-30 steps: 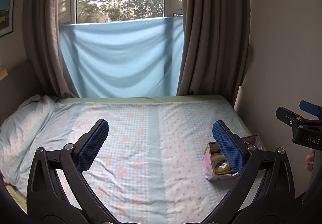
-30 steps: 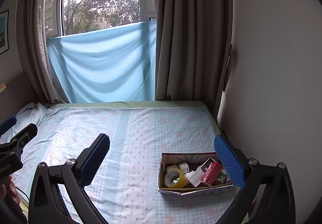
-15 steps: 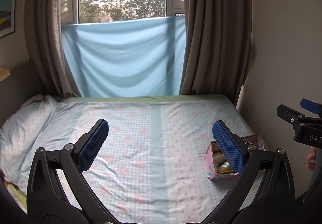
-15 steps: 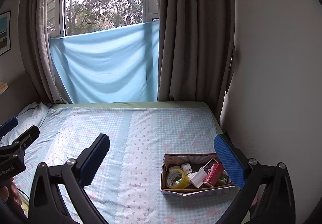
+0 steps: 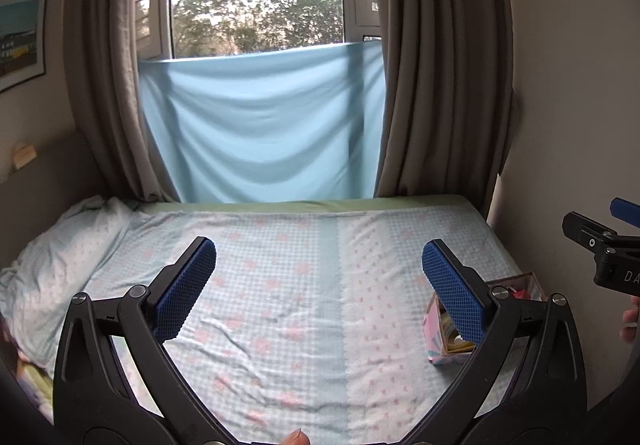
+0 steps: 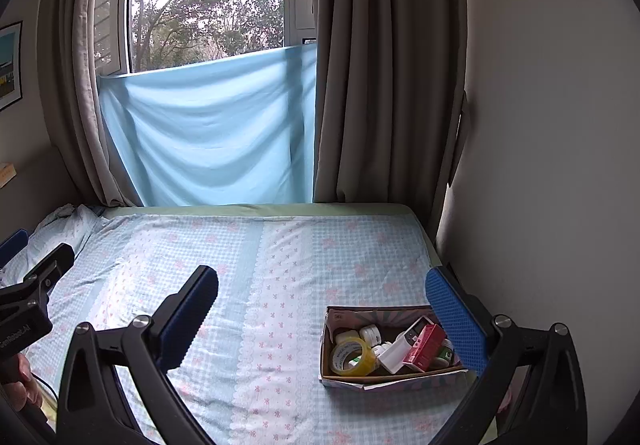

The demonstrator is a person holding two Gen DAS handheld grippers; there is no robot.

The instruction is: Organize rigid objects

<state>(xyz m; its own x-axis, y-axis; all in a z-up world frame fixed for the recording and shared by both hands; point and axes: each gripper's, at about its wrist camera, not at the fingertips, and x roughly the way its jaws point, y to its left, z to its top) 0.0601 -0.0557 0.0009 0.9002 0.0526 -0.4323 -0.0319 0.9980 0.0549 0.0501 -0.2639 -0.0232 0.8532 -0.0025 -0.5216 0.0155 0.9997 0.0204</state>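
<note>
There, cardboard box (image 6: 384, 375) crammed full

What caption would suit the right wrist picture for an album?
Open right tongs hover over a bed, above a cardboard box holding a tape roll and small containers.

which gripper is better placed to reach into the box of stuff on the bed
Right. The right gripper is open with the cardboard box just ahead, beside its right finger, contents in plain view. From the left gripper, also open, the box sits off to the side, partly hidden behind its finger.
</note>
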